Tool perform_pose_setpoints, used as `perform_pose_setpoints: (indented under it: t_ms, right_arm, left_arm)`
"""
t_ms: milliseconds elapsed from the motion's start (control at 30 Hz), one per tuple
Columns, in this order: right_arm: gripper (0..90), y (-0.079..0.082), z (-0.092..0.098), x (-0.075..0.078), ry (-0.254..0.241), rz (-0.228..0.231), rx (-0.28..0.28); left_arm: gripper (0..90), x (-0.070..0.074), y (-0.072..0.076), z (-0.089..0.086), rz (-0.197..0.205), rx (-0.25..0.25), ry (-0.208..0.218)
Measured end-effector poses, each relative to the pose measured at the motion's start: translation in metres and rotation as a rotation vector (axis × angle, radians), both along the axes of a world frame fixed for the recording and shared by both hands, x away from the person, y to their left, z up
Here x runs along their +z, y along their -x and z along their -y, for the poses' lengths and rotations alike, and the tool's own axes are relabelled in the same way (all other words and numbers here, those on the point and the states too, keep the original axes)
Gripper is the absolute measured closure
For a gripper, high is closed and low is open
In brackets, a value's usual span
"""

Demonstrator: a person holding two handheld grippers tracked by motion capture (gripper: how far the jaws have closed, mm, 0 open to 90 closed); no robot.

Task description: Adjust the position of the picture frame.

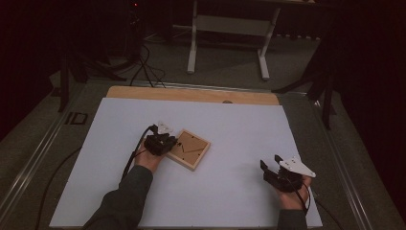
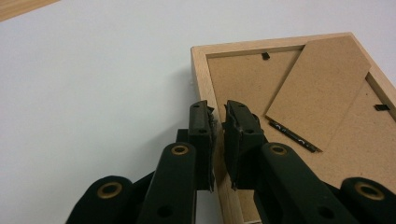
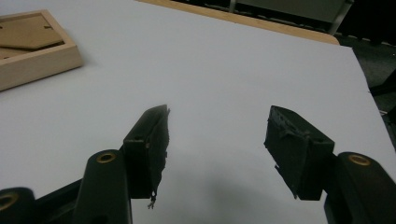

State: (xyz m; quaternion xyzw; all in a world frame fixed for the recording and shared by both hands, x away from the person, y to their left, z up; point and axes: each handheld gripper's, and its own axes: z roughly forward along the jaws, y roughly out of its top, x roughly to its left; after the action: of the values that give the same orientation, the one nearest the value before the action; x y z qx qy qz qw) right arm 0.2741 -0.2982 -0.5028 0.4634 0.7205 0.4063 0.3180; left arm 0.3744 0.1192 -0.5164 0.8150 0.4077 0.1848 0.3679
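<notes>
White rectangular sheet covers the light wooden tabletop. Beyond the tabletop: white metal desk frame, black cables on grey floor.

From the left gripper view I lose the picture frame at the right and bottom edges, and my left claw covers part of its near rail. In the right gripper view the frame is cut off at the left edge. From above, its small back clips are too small to tell.
</notes>
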Motion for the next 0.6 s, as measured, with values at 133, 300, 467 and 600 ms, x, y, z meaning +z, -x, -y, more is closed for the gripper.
perform_pose_setpoints:
  t_ms: [133,300,467,600]
  right_arm:
    - [38.8,0.003,0.003,0.0,-0.002,0.006,-0.011]
    - [38.7,0.004,0.005,0.001,-0.01,0.01,-0.02]
    - [38.7,0.005,0.006,0.002,-0.012,0.015,-0.021]
    - [38.6,0.006,0.005,0.002,-0.016,0.014,-0.025]
  left_arm:
    - [81.7,0.0,0.001,0.004,0.008,-0.022,-0.005]
    - [81.6,0.0,0.006,0.013,0.021,-0.066,-0.017]
    - [81.7,-0.001,0.01,0.02,0.031,-0.1,-0.021]
    - [81.6,-0.001,0.013,0.024,0.039,-0.127,-0.025]
